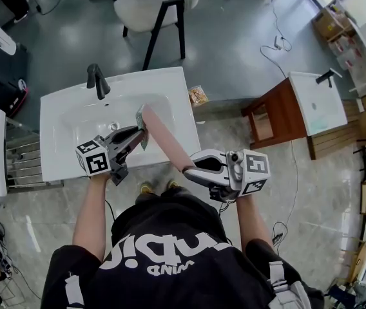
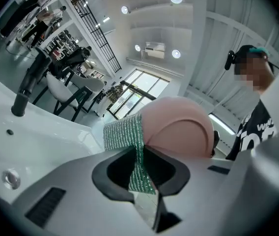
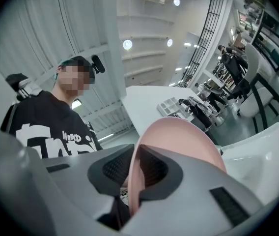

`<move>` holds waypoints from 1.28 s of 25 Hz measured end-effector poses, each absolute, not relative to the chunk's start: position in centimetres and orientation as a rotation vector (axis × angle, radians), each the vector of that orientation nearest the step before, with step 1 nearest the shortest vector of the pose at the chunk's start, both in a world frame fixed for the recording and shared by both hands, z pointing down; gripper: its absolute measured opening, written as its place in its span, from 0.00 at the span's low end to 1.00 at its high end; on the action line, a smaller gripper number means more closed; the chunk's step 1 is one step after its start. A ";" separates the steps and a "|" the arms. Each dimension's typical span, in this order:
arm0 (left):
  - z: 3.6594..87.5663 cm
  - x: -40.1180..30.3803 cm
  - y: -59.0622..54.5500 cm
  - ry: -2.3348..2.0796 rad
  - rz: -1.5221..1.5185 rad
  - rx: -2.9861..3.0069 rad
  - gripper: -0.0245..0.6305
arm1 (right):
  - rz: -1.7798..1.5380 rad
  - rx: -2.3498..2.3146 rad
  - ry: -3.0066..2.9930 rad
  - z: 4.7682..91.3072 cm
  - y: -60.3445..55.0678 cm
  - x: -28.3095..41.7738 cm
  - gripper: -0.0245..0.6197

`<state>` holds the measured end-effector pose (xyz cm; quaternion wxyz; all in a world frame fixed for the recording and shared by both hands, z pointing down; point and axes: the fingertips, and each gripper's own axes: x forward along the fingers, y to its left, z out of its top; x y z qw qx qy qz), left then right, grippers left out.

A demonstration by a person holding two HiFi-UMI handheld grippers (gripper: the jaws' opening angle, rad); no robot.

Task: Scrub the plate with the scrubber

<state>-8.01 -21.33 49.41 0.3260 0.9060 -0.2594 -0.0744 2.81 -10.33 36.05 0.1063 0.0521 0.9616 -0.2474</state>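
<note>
Person: stands at the front edge of the sink [image 1: 67, 118] in a black printed top, one gripper in each hand, both arms stretched over the basin
Left gripper [image 1: 141, 134]: its jaws are pinched together on the green scrubber [image 1: 142, 126]; the left gripper view shows the mesh sandwiched between the two dark pads, with most of it sticking out past the tips
Scrubber: a green, glittery mesh pad, held upright, its free end lying against the face of the plate [image 1: 163, 137] near the plate's far rim
Right gripper [image 1: 188, 171]: its jaws are clamped on the near rim of the plate; the right gripper view shows the thin pink edge running straight between the ribbed pads
Plate: pink and round, held on edge and tilted, stretching from the right gripper up towards the left one, above the front right part of the basin and clear of the sink
Sink: a white rectangular basin, its drain visible in the bowl, with a black faucet [image 1: 97, 81] at the back left
Around: a white chair [image 1: 151, 8] with black legs stands beyond the sink, and a second white basin on a wooden stand [image 1: 279, 111] sits well apart to the right
</note>
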 end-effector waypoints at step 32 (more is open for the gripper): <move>48.9 -1.4 -14.0 -0.407 -0.145 2.396 0.15 | -0.704 -0.399 2.811 40.0 -17.1 3.4 0.11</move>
